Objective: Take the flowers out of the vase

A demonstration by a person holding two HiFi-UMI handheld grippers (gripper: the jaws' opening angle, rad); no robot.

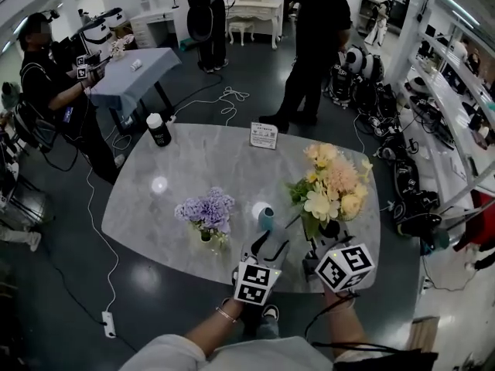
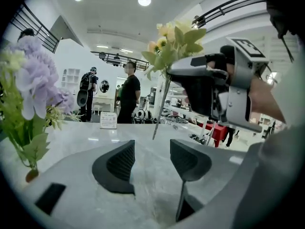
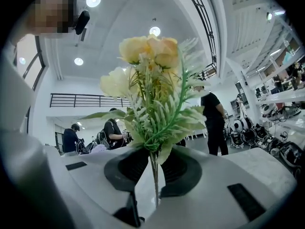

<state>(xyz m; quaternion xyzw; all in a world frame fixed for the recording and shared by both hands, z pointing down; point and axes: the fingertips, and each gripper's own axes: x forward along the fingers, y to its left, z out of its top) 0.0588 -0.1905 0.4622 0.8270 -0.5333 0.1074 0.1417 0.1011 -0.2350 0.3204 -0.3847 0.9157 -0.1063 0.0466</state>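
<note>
Though light, probably prone to sway and slip: yellow flowers (image 3: 150,75), pinched low on their thin green stems by the right gripper (image 3: 153,168), held up above the table (image 1: 193,161) with stem ends hanging free. Best gripped on the bundled stems just under the leaves, never on the soft blooms. Left gripper (image 2: 151,163) spread wide, empty. Purple flowers (image 1: 206,209): 1 bunch, standing in its vase (image 1: 206,236).

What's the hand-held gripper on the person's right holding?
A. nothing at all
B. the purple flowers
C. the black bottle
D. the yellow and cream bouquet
D: in the right gripper view, the right hand-held gripper has its jaws closed on the thin stem of the yellow and cream bouquet.
</note>
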